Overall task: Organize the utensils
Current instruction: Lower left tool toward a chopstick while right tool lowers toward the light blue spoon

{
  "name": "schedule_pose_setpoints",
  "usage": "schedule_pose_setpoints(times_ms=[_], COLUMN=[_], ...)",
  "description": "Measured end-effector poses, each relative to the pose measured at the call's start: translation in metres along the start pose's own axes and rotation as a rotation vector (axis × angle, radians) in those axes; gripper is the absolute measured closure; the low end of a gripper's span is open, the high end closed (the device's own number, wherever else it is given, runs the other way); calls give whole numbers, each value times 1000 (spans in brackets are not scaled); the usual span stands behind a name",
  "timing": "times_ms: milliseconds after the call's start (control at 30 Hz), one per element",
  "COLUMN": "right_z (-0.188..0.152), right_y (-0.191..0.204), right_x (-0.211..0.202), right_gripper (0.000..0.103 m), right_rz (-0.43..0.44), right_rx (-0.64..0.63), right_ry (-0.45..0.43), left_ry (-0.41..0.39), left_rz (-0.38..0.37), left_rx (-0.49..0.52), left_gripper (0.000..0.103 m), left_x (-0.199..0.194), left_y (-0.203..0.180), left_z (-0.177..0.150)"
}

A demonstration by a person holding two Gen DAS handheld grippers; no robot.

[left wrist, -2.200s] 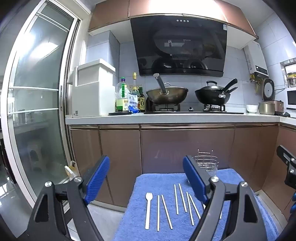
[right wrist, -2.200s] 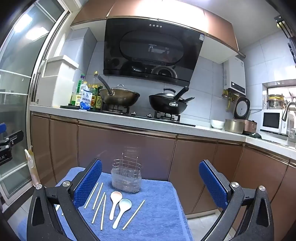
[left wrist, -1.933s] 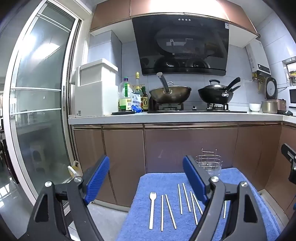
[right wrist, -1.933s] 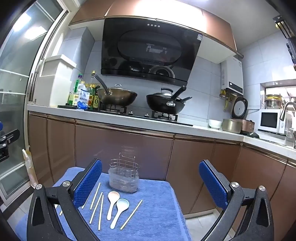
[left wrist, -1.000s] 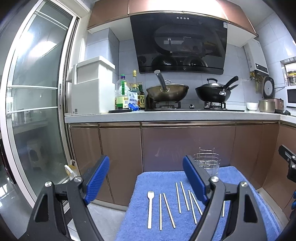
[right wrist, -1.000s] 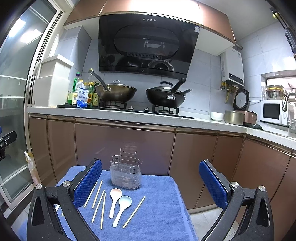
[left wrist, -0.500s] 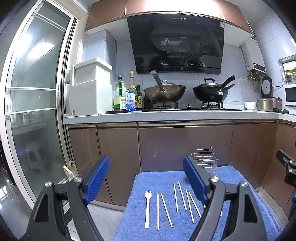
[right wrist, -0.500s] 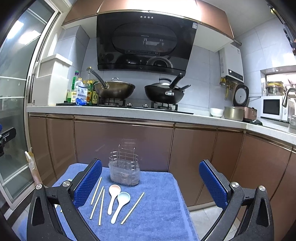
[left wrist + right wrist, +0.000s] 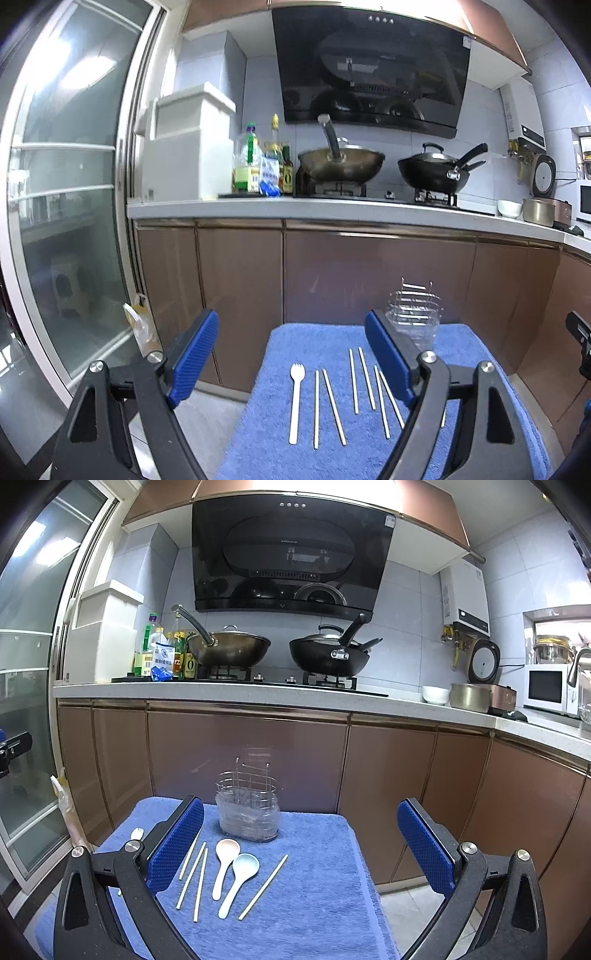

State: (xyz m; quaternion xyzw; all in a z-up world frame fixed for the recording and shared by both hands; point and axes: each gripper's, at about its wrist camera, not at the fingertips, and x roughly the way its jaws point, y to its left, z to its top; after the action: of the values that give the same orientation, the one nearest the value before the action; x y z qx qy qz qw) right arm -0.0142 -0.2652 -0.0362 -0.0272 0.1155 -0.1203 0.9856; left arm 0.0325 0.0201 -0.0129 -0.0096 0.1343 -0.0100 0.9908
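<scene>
Both the left gripper [image 9: 290,356] and right gripper [image 9: 301,842] still hang wide open and empty above the blue towel [image 9: 317,897], so the chopsticks [image 9: 354,380], spoons [image 9: 236,871] and fork [image 9: 295,395] wait beside the holder [image 9: 248,806].

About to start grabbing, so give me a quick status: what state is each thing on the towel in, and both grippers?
Left gripper: open, empty, above the towel.
Right gripper: open, empty.
Caddy: upright, looks empty.
Spork: flat on the towel.
Chopsticks: flat, loose, spread out.
Pink spoon: flat, bowl up.
Blue spoon: flat, bowl up, beside the pink one.
</scene>
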Motion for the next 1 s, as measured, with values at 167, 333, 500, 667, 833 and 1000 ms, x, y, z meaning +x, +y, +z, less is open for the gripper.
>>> schedule_pose_setpoints(times_ms=[167, 333, 500, 667, 833, 1000], right_z=[-4, -12, -24, -39, -57, -77], right_y=[-7, -12, -15, -16, -5, 13], right_x=[13, 35, 64, 100, 146, 198], right_gripper=[1, 4, 12, 24, 42, 56], right_rz=[7, 23, 50, 120, 239, 374], right_rx=[1, 1, -18, -27, -36, -26], right_ry=[30, 87, 168, 265, 381, 511], left_ry=[76, 145, 231, 319, 421, 560], left_rz=[-44, -81, -110, -120, -168, -254], left_rx=[13, 7, -21, -42, -48, -74], left_gripper=[22, 22, 23, 23, 23, 24], left_x=[20, 43, 70, 104, 143, 193], left_y=[-4, -6, -1, 7, 4, -10], left_z=[-5, -11, -19, -26, -38, -51])
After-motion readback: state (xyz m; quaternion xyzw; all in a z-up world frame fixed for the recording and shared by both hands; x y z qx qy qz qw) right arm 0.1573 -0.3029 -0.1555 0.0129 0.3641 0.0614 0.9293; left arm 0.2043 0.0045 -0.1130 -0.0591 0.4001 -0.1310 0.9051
